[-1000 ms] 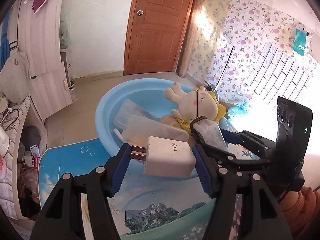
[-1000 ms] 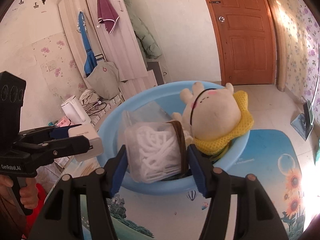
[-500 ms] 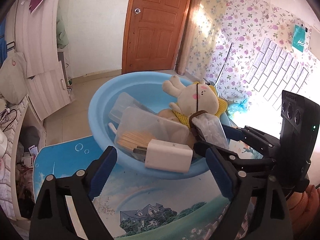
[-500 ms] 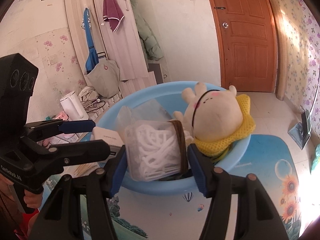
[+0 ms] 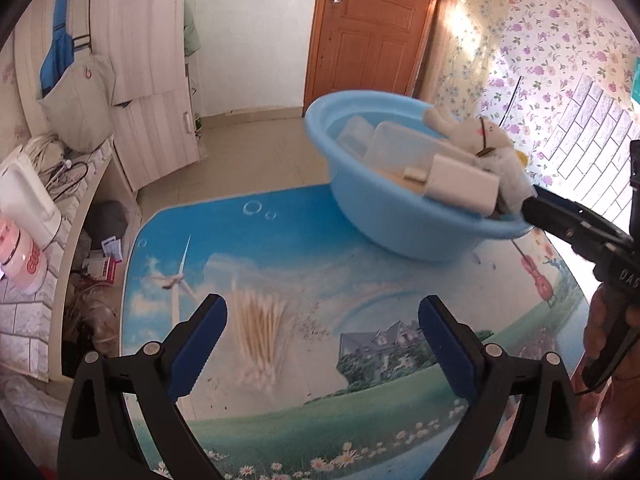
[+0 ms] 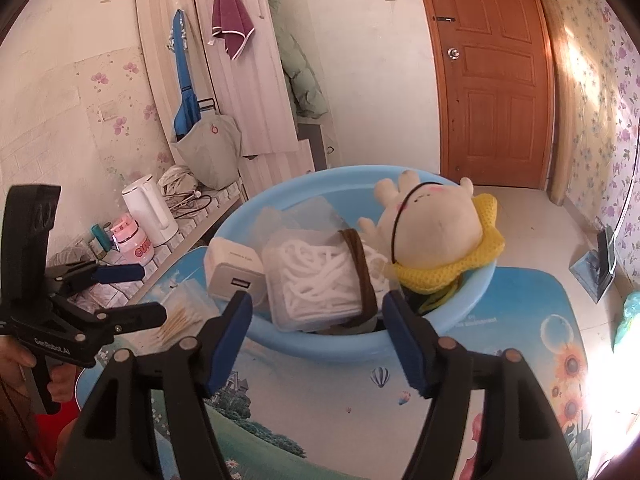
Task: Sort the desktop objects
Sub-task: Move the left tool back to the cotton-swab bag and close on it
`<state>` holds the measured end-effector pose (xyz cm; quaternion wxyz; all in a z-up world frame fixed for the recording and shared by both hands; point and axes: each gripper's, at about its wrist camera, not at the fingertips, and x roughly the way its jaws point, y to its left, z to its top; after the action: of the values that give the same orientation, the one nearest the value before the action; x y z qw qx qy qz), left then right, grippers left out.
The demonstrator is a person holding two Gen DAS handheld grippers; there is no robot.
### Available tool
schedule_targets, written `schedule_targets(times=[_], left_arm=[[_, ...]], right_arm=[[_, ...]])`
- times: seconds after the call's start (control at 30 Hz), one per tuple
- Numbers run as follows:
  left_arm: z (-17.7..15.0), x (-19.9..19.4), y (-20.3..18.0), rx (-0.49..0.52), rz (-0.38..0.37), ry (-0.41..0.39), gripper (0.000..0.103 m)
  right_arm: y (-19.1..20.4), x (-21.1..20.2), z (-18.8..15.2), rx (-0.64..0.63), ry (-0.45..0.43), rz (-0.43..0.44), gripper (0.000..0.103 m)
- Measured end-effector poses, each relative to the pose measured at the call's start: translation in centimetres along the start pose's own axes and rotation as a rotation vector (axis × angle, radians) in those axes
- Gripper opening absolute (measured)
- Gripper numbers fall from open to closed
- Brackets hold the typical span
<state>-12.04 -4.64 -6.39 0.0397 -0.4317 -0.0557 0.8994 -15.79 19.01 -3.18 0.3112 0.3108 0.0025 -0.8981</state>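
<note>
While its blue pads stand wide apart with nothing between them, the left claw (image 5: 322, 336) hangs low over the tabletop (image 5: 360, 280), aimed at the loose pile of cotton swabs (image 5: 258, 334) lying just ahead of its left pad; that spread suits straddling a scattered heap, which I judge to be its next pickup. The right claw (image 6: 318, 334) is also parted, its pads flanking but not pinching the clear box of white cord (image 6: 316, 284), which leans on the near rim of the blue basin (image 6: 472, 292). From the gap at each pad, I read this as a release, the box left to rest on its own. Touching the box on its left is a white charger (image 6: 232, 270), propped on the same rim. Behind them a plush rabbit (image 6: 434, 224) in a yellow knit collar fills the far side, and clear lids (image 5: 372, 140) lie deeper inside, so the basin serves as the collecting bin.
</note>
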Motion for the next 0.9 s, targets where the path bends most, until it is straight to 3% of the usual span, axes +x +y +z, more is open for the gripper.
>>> schedule_targets(times=[0.2,0.3,0.53,0.57,0.6,0.67,0.73,0.9], left_arm=[[-2.3,2.2,1.7,-0.051,0.017,0.078,0.097],[-2.5,2.9,2.1,-0.057,0.044,0.087,0.097],[-2.5,4.0,3.1,-0.090,0.029,0.094,0.095],[-2.4,3.9,3.0,-0.082,0.023,0.084,0.082],[-2.4,3.8,2.8,-0.067,0.026,0.073,0.059],[-2.2,3.7,2.9,-0.075,0.021,0.063,0.034],[-2.2,3.5,3.5,-0.125,-0.018,0.046,0.031],[-1.4,1.7,2.7,-0.107,-0.009,-0.038,0.024]], right_arm=[[0.6,-0.5,-0.1,0.002,0.005,-0.003,0.071],[0.8,-0.6,-0.2,-0.005,0.007,-0.009,0.071],[0.9,-0.5,-0.1,-0.004,0.014,-0.011,0.071],[0.9,-0.5,-0.1,-0.004,0.015,-0.012,0.071],[0.9,-0.5,-0.1,-0.006,0.015,-0.013,0.071],[1.0,-0.5,-0.1,-0.008,0.015,-0.014,0.072],[1.1,-0.4,-0.1,-0.010,0.015,-0.016,0.072],[1.2,-0.3,-0.2,-0.013,0.017,-0.015,0.072]])
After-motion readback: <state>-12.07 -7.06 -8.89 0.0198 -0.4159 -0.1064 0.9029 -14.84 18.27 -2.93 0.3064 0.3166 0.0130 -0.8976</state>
